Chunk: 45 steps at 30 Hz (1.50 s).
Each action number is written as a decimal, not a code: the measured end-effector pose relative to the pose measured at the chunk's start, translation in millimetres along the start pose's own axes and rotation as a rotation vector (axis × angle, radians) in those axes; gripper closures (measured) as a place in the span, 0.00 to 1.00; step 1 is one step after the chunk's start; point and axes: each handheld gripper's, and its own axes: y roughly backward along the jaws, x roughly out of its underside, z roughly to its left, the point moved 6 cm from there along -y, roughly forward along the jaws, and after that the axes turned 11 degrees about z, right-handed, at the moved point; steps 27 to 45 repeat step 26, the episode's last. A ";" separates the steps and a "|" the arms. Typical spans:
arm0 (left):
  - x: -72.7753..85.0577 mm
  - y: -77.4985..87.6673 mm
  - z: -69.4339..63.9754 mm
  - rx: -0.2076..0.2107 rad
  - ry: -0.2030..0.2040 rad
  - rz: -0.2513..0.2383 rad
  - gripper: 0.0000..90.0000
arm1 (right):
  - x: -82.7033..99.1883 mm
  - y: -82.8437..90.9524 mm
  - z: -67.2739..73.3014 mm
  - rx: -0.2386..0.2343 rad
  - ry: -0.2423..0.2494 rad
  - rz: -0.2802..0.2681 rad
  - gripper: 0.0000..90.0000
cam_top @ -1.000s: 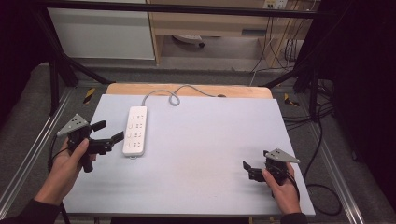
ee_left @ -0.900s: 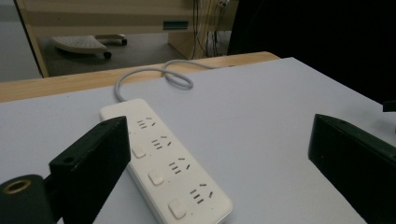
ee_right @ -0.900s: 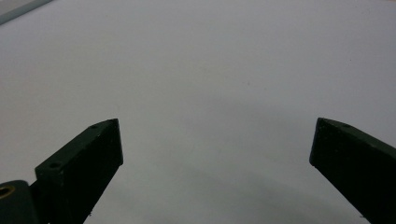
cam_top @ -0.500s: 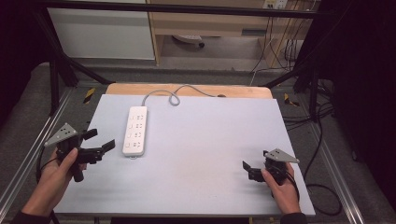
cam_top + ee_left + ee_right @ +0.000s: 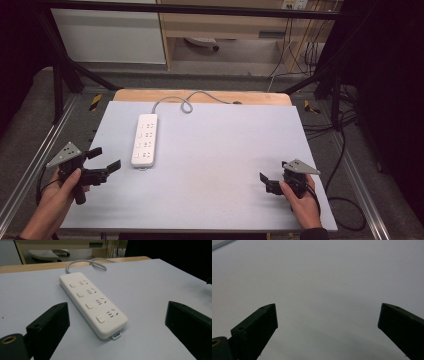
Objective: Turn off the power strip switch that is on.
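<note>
We hold both grippers wide open and empty, left gripper [image 5: 105, 160] just beside the untouched white power strip [image 5: 144, 139] lying flat at table-left, right gripper [image 5: 266, 184] well apart: grasping remains.

The left gripper [image 5: 106, 159] is held low at the left with jaws wide apart; the right gripper [image 5: 265, 183] also stands spread, in the right hand [image 5: 301, 200]

You have a pale grey table [image 5: 220, 150] mid-frame, a wooden board [image 5: 260, 97] along its far edge, white cabinets [image 5: 107, 35] at upper left, and loose cables [image 5: 332, 127] down the right
</note>
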 end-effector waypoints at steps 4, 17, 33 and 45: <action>5.8 -1.4 -1.6 0.000 -0.007 0.008 0.07 | 0.0 -0.1 0.1 0.001 0.001 0.000 0.04; 34.1 -12.1 4.0 -0.010 0.022 0.029 0.08 | 0.8 -1.0 -0.5 0.004 0.001 0.006 0.04; 55.1 -19.0 3.8 -0.013 0.024 0.059 0.09 | 3.3 -5.8 -1.6 0.024 -0.003 0.029 0.03; 55.1 -19.0 3.8 -0.013 0.024 0.059 0.09 | 3.3 -5.8 -1.6 0.024 -0.003 0.029 0.03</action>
